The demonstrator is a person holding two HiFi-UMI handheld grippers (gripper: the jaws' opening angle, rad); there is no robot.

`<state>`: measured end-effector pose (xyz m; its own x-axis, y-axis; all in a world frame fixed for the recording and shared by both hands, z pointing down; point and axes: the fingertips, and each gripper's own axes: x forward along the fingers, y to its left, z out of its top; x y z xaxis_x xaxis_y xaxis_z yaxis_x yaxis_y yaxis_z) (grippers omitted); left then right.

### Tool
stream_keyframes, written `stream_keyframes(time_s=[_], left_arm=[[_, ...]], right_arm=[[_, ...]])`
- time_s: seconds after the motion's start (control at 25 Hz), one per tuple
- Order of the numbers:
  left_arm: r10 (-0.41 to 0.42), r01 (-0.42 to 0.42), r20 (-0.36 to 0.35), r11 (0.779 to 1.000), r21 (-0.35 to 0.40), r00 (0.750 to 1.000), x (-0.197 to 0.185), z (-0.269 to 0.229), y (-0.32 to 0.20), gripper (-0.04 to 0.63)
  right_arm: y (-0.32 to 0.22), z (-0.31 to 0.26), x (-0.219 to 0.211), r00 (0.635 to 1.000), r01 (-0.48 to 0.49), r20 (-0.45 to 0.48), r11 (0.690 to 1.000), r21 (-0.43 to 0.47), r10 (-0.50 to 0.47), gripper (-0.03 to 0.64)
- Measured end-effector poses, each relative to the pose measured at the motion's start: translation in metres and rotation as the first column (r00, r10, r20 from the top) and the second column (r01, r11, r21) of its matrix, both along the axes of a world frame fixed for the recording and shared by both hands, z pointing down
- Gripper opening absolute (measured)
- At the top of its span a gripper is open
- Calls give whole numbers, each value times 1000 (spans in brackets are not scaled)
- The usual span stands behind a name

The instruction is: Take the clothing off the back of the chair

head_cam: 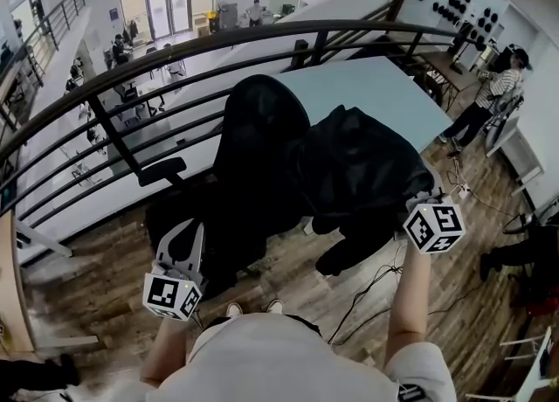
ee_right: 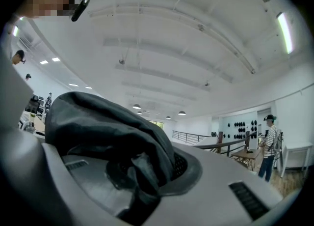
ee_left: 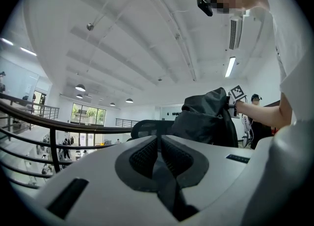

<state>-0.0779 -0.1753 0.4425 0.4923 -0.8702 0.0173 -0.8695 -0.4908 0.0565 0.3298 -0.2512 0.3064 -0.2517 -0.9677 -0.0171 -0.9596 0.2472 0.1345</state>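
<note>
A black office chair (head_cam: 253,129) stands at the railing, and its mesh back (ee_left: 147,127) also shows in the left gripper view. A black jacket (head_cam: 362,169) spreads from the chair back toward the right, bunched and hanging. Whether its left part still rests on the chair I cannot tell. My right gripper (head_cam: 419,208) is shut on the jacket's right edge, and the dark cloth (ee_right: 108,127) fills its jaws (ee_right: 147,171). My left gripper (head_cam: 188,239) is low at the chair's left side, shut with nothing in it (ee_left: 159,156). From there the jacket (ee_left: 208,119) is up to the right.
A dark railing (head_cam: 131,86) curves behind the chair above a lower floor. A pale blue table (head_cam: 384,86) stands behind the jacket. Cables (head_cam: 367,291) trail across the wooden floor. A person (head_cam: 489,99) stands at the right near a desk.
</note>
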Motion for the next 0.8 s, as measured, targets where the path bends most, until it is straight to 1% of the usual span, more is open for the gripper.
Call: stream_keyframes(time_s=[0.2, 0.44, 0.6, 0.8], left_arm=[[-8, 8, 0, 1000, -13, 1000, -4, 3, -2, 43], [-10, 10, 10, 1000, -10, 1000, -3, 3, -6, 43], [0, 0, 15, 1000, -7, 1000, 3, 2, -8, 43], [11, -11, 22, 1000, -9, 1000, 12, 2, -9, 43]], right_arm=[[16, -2, 44, 994, -101, 31, 995, 9, 101, 61], [35, 15, 80, 977, -212, 8, 977, -11, 212, 61], [51, 36, 85, 971, -239, -4, 970, -39, 239, 61], [69, 63, 69, 975, -217, 20, 973, -84, 219, 61]])
